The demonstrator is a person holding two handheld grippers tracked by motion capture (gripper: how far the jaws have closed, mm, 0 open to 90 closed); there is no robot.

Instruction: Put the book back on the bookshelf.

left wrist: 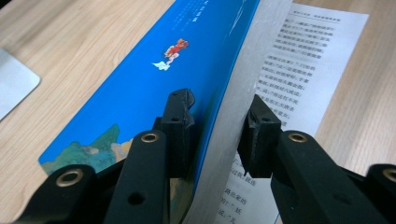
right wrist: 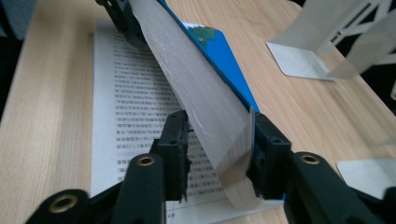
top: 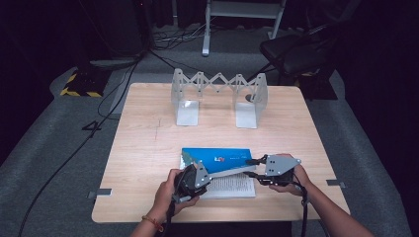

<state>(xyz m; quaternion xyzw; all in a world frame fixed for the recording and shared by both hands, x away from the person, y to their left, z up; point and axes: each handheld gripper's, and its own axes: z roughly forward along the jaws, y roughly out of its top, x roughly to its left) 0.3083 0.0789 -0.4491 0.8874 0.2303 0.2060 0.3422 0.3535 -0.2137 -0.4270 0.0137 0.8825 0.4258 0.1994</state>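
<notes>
— Pale wood is what the table (top: 148,148) is made of, a light plank grain with rounded corners. What lies on it?

— A blue book (top: 217,159), near the table's front edge and roughly centred. It is open: the bulk of its pages and the blue cover are lifted on a slant, while one printed page (top: 232,185) lies flat on the wood beneath.

— And the left gripper (top: 193,178)?

— At the book's left end. In the left gripper view its jaws straddle the lifted part, one black finger (left wrist: 180,122) against the blue cover, the other against the white page edges, so it is clasping the book.

— The right gripper (top: 257,168)?

— At the book's right end. In the right gripper view the jaws sit on either side of the raised page block (right wrist: 205,116), gripping it near the corner, with the printed page flat below.

— Anything behind the book?

— A metal bookstand (top: 219,96) stands near the table's far edge, well apart from the book: two upright end plates with flat feet, joined by a zigzag lattice.

— The room around the table?

— Dark. Grey carpet (top: 44,148) surrounds the table, and black cables (top: 118,94) trail across it to the left. Beyond the far edge stand a white frame leg (top: 205,29) and a black chair (top: 296,54); a yellow-and-black striped block (top: 81,86) sits off the far left corner. Small grey tape tabs (top: 100,193) mark the carpet beside the front corners.
</notes>
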